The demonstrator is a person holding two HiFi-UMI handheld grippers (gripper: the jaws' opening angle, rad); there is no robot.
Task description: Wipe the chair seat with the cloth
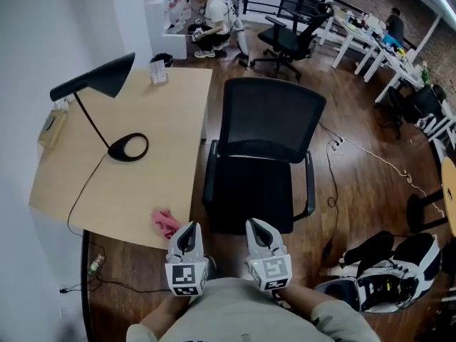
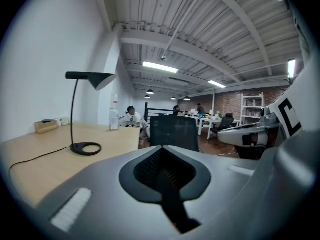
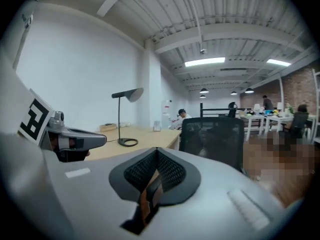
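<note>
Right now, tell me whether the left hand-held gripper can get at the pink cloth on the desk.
Probably yes. The pink cloth lies on the desk, at its near corner, beside the left hand-held gripper, with nothing between them. Its jaws are together, so they must open first.

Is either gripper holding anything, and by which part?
Nothing is held: the left gripper and right gripper are shut and empty; the pink cloth lies on the desk.

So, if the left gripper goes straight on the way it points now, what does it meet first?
Probably the black chair's backrest: it sits straight ahead of the left gripper, with nothing visible between. Depth is hard to judge.
</note>
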